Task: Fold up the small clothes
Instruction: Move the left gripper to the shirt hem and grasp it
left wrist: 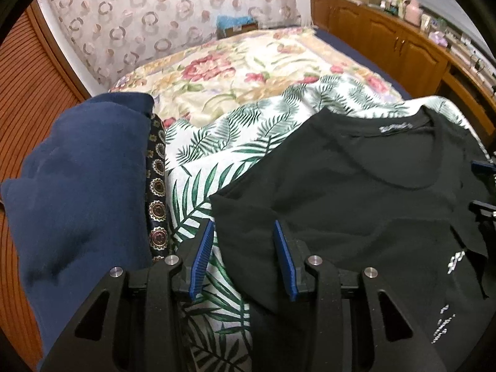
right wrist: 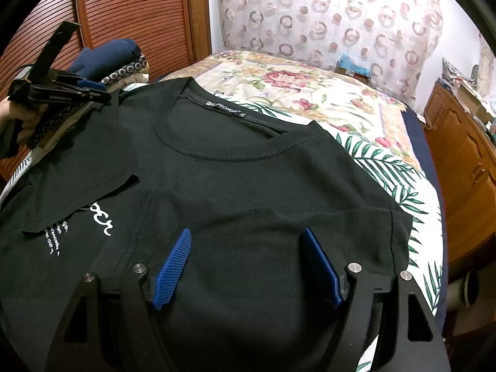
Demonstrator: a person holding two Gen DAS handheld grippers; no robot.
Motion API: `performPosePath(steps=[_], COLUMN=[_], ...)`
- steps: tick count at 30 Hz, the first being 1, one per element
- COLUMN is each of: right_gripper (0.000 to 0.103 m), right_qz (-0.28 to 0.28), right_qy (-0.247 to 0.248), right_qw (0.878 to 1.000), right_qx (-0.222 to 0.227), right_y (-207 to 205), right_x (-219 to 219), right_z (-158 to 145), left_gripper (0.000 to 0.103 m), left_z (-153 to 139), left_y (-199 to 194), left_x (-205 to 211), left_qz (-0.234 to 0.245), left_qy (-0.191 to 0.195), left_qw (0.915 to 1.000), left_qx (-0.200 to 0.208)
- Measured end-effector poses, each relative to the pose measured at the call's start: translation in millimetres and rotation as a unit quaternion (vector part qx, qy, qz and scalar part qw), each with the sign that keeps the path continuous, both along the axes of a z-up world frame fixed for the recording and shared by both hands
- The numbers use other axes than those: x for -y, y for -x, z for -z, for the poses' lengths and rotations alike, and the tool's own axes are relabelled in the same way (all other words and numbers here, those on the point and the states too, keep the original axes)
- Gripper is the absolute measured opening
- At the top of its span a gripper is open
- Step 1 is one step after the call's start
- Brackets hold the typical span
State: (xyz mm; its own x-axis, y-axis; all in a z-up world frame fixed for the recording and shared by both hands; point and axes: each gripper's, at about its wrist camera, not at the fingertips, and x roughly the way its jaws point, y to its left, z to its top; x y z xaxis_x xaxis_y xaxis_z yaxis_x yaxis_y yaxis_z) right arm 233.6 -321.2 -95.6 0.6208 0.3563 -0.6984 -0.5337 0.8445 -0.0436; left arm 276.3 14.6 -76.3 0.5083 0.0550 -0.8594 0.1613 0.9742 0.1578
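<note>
So I've got a black t-shirt [right wrist: 248,173] spread flat, front up, on a palm-leaf print sheet [left wrist: 214,142] that covers the near end of the bed. Neckline points away from me, label visible inside the collar. There's white lettering on the chest, partly covered by the left sleeve [right wrist: 77,167], which is folded in over the body of the shirt. The right sleeve looks folded in as well, its hem running down near the shirt's right edge.

My left gripper [left wrist: 243,259] is over the shirt's left edge. Its blue fingers [left wrist: 203,260] stand apart with a gap: one is over the leaf sheet, the other over the black fabric, so the shirt's edge runs between them. Nothing looks pinched there, so I'd call it open, not gripping. From the right camera I can see that same gripper from the side, up at the shirt's left shoulder, with a bit of the hand behind it.

My right gripper [right wrist: 248,266] is over the lower middle of the shirt, fingers spread wide, black fabric showing between them, but the pads aren't pressing on anything.

Off to the left there's a stack of clothes: a navy garment [left wrist: 80,186] on top, a dark patterned fabric with round medallions [left wrist: 156,186] under it. A floral bedspread [left wrist: 235,71] covers the far end of the bed.
</note>
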Motion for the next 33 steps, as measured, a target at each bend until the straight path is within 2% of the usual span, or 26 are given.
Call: performPosePath(steps=[8, 9, 11, 13, 17, 21, 25, 27, 33], right_gripper=[0.076, 0.076, 0.076, 0.076, 0.076, 0.076, 0.076, 0.072, 0.07], right_qz=[0.0, 0.001, 0.001, 0.001, 0.004, 0.033, 0.06, 0.067, 0.098], right_qy=[-0.006, -0.006, -0.005, -0.002, -0.019, -0.02, -0.022, -0.018, -0.011], right_qw=[1.0, 1.0, 1.0, 1.0, 1.0, 0.999, 0.998, 0.998, 0.995], right_qx=[-0.002, -0.002, -0.001, 0.0, -0.005, 0.002, 0.012, 0.013, -0.008], right_y=[1.0, 1.3, 1.5, 2.1, 3.2, 2.9, -0.5, -3.4, -24.1], right_x=[-1.4, -3.0, -3.7, -4.8, 2.0, 18.3, 38.1, 44.3, 59.4], right_z=[-0.8, -0.6, -0.3, -0.2, -2.6, -7.2, -16.8, -17.8, -8.4], left_gripper=[0.04, 0.036, 0.012, 0.009, 0.008, 0.007, 0.007, 0.007, 0.007], left_z=[8.5, 8.6, 8.4, 7.2, -9.0, -31.2, -39.2, -42.6, -49.6], left_y=[-8.8, -8.6, -7.4, -6.8, -0.4, 6.3, 7.1, 8.8, 14.6], left_x=[1.6, 2.3, 1.6, -0.4, -5.2, -13.5, -21.1, -23.5, -30.8], left_qz=[0.009, 0.012, 0.018, 0.014, 0.013, 0.009, 0.011, 0.011, 0.013], left_qy=[0.005, 0.006, 0.012, 0.008, 0.018, 0.022, 0.03, 0.032, 0.053], left_qw=[0.9997, 0.9997, 0.9994, 0.9996, 0.9997, 0.9984, 0.9972, 0.9964, 0.9937], left_qx=[-0.023, -0.023, -0.027, -0.024, 0.011, 0.052, 0.067, 0.077, 0.098])
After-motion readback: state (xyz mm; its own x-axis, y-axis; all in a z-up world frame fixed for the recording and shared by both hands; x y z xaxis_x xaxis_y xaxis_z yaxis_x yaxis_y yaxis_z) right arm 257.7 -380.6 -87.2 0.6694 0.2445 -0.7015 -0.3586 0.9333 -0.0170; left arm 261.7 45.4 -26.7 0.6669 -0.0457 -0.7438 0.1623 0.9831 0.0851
